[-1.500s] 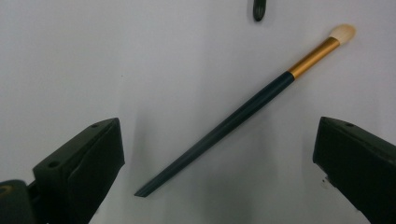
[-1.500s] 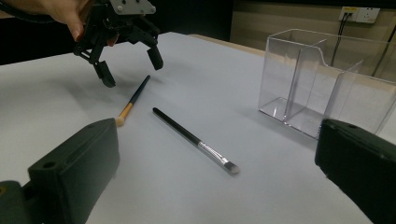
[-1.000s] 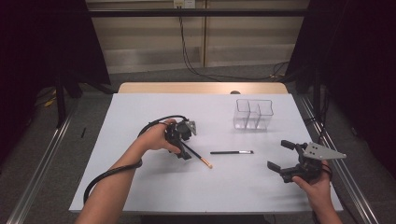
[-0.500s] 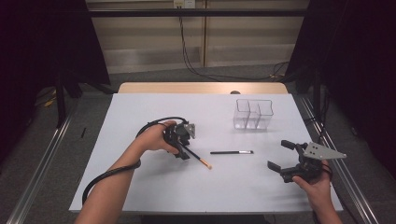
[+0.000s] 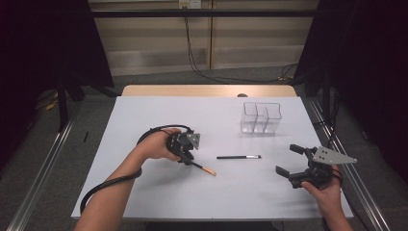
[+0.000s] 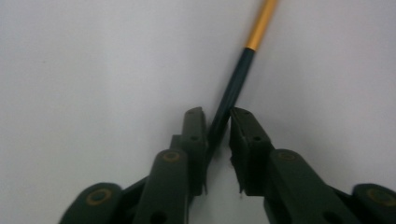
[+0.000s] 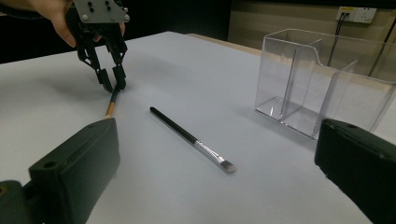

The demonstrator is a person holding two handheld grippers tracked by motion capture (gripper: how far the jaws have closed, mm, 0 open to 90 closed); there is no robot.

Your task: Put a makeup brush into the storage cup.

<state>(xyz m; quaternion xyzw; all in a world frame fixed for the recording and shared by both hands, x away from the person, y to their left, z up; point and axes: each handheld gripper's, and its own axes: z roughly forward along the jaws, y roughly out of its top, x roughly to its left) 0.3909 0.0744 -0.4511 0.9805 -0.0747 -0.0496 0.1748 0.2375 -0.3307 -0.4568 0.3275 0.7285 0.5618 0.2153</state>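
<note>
My left gripper just closing its matte black jaws on the slim dark-and-gold brush, seemingly pinched, flat on the smooth white table, my right gripper spread wide, empty

Both forearms are bare, with no sleeve in the high view. The left gripper is black, topped by a small grey three-cornered plate pierced with dark screw holes, and a thick black cable loops out from it along the forearm. Its jaws are dark linked bars with brass-coloured round pivots and flat squared pads. The right gripper, well apart from the left gripper, is black too, with a longer grey pointed plate and broad, blocky black jaws.
</note>
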